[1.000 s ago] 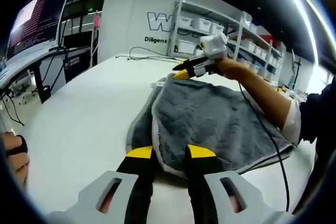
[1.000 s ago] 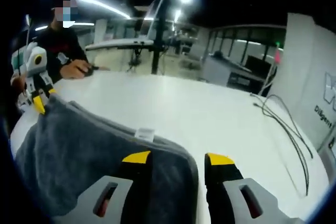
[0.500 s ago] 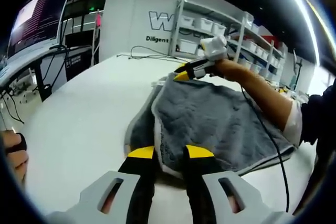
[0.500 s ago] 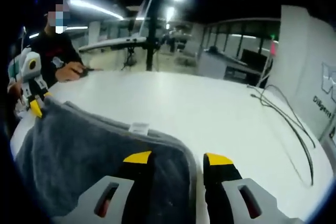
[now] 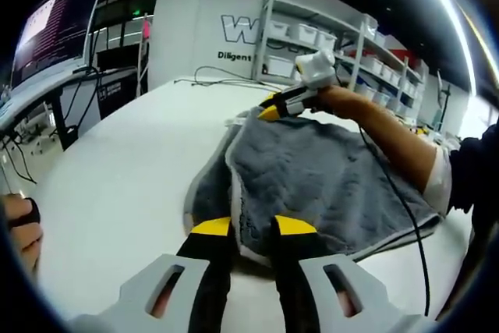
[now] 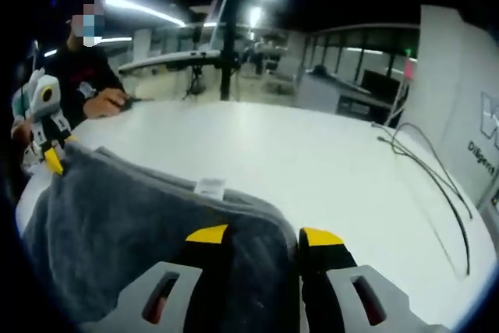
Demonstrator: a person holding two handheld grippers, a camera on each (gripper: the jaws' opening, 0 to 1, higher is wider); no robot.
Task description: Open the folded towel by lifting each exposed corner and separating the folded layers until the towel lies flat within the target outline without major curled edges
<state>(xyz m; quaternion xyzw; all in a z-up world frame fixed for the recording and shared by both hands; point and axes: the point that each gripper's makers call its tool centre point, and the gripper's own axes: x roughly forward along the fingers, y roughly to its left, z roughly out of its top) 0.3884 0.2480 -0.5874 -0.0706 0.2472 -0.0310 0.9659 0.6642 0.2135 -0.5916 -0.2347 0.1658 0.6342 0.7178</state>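
Observation:
A grey towel [image 5: 327, 169] with pale trim lies folded on the white table [image 5: 117, 161], its upper layer overlapping a lower one on the left. My left gripper [image 5: 252, 226] is shut on the near edge of the upper layer, and the trim sits between its yellow tips. At the far corner a hand holds my right gripper [image 5: 269, 109], which pinches the towel there. In the right gripper view the towel [image 6: 117, 232] fills the gap of my right gripper [image 6: 263, 235], with a white label [image 6: 209, 187] just ahead. The left gripper [image 6: 53, 160] holds the opposite corner.
A cable [image 5: 398, 208] trails from the right gripper across the towel. Loose black cables [image 6: 425, 169] lie on the far side of the table. Shelving with bins [image 5: 343, 44] and a monitor [image 5: 62, 21] stand beyond. A person [image 6: 86, 76] sits at the table's end.
Both pairs of jaws have narrowed slightly around the towel. The right gripper has edged a little over its corner. The towel has hardly shifted.

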